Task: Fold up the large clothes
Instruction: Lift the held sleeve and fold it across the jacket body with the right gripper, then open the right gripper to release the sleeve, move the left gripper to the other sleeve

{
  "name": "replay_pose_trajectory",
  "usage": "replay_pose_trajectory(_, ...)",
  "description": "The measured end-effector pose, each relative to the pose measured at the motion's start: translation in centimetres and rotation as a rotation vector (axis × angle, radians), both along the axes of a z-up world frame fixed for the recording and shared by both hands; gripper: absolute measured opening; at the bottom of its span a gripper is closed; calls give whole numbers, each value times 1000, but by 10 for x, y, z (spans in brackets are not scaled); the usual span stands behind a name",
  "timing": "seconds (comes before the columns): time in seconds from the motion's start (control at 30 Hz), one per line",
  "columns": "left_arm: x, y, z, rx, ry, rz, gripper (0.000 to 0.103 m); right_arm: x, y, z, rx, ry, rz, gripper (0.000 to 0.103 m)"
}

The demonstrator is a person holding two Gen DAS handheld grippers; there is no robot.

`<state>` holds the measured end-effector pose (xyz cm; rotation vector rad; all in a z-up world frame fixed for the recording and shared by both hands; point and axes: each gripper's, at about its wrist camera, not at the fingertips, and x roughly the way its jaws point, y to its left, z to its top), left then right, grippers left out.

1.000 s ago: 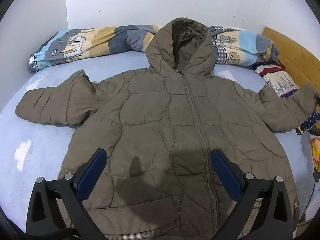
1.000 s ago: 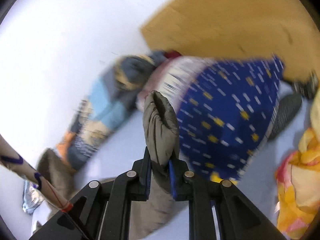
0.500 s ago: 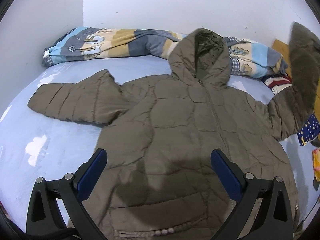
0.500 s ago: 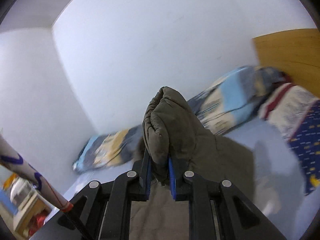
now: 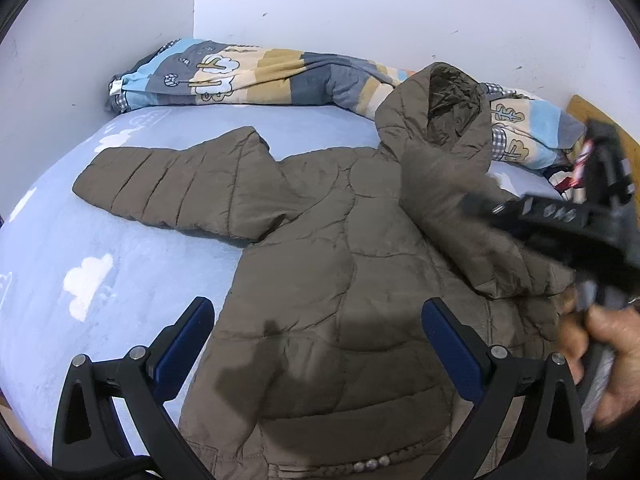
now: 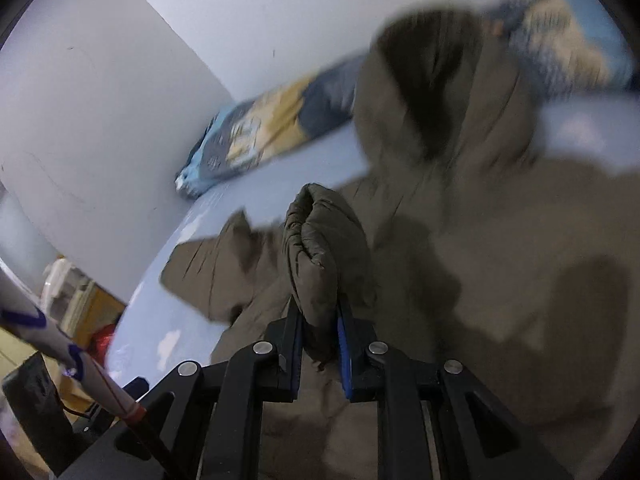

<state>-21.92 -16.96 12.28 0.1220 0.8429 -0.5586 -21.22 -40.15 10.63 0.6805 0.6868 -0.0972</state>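
Olive-brown quilted hooded puffer jacket (image 5: 320, 280) lies front-up on the pale blue cloud-print bed sheet (image 5: 80, 264), hood (image 5: 440, 112) at 12 o'clock against the rolled patchwork cartoon-print quilt (image 5: 248, 76). One sleeve (image 5: 172, 192) lies spread out toward 9 o'clock; the other sleeve's cuff (image 6: 320, 264) is folded across the chest, pinched in the right tongs (image 6: 318, 344), jaws narrow and starting to ease open with the cuff between the blue pads. Left tongs (image 5: 316, 344) wide, empty, hovering over the hem at 6 o'clock. Person's hand (image 5: 608, 352) grips the right tool at 3 o'clock.
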Motion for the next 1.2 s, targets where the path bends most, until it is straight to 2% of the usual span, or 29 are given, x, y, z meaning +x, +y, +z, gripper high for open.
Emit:
replay_pose_trajectory(0.07,2,1,-1,-5,9,4,103,11,7,-9,24,31,53,26)
replay_pose_trajectory(0.13,4,0,-2,-5,10,5,103,12,15,-1,-11,30,81,33)
replay_pose_trajectory(0.17,5,-1,-2,-7,11,7,103,7,15,9,-29,-4,86,36)
replay_pose_trajectory(0.23,8,-3,-4,-12,20,8,103,-2,8,25,-33,-68,76,49)
replay_pose_trajectory(0.3,12,-5,-5,-12,26,14,103,-16,-9,39,-52,-114,24,57)
replay_pose_trajectory(0.47,23,-16,-3,-23,25,33,103,-48,-45,53,-55,-154,-59,58)
replay_pose_trajectory(0.57,30,-26,-5,-9,24,35,103,-66,-72,51,-123,-51,-214,58)
replay_pose_trajectory(0.63,34,-35,-12,24,27,37,103,-78,-93,36,-239,94,-352,58)
replay_pose_trajectory(0.7,40,-46,-24,63,54,30,103,-84,-109,15,-290,242,-424,55)
replay_pose_trajectory(0.8,46,-57,-39,118,87,24,103,-93,-125,-22,-223,343,-453,53)
replay_pose_trajectory(0.87,49,-66,-52,176,114,24,103,-92,-126,-44,-210,404,-430,52)
replay_pose_trajectory(0.97,53,-69,-63,193,155,23,103,-88,-125,-54,-198,425,-416,53)
replay_pose_trajectory(1.03,54,-63,-59,163,169,27,103,-85,-122,-45,-244,451,-427,53)
replay_pose_trajectory(1.1,53,-58,-51,138,140,33,103,-83,-108,-26,-295,399,-437,53)
replay_pose_trajectory(1.2,56,-45,-35,94,100,56,103,-67,-82,-5,-315,323,-341,53)
